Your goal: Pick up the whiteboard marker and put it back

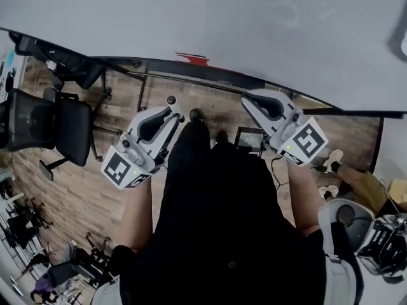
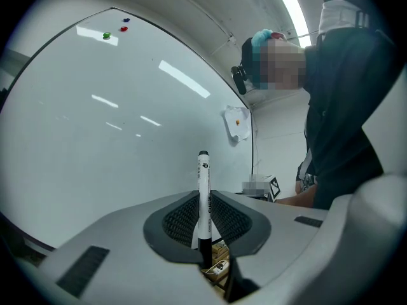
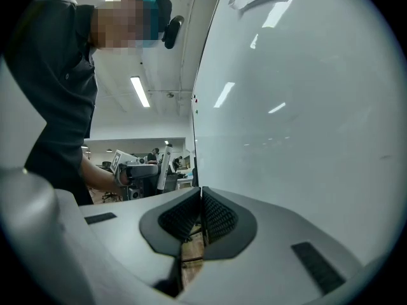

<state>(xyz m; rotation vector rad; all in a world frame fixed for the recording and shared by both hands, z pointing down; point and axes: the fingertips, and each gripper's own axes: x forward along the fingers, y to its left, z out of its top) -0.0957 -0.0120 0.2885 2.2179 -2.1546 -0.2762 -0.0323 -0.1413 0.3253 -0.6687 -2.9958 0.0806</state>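
With the left claw (image 2: pixel 204 202) clamped on the upright whiteboard marker (image 2: pixel 203 173) at that view's centre, it seems best to release only once the marker rests along the whiteboard (image 2: pixel 95 138) ledge (image 1: pixel 241 81), upper middle of the head view, keeping the right claw (image 3: pixel 201 199), pressed together and empty, aside.

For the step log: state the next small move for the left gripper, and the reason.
Probably ease the left gripper toward the dark ledge along the whiteboard's lower edge before opening. Its jaws are clamped on the whiteboard marker, which stands upright between them, and the head view shows the gripper short of that ledge.
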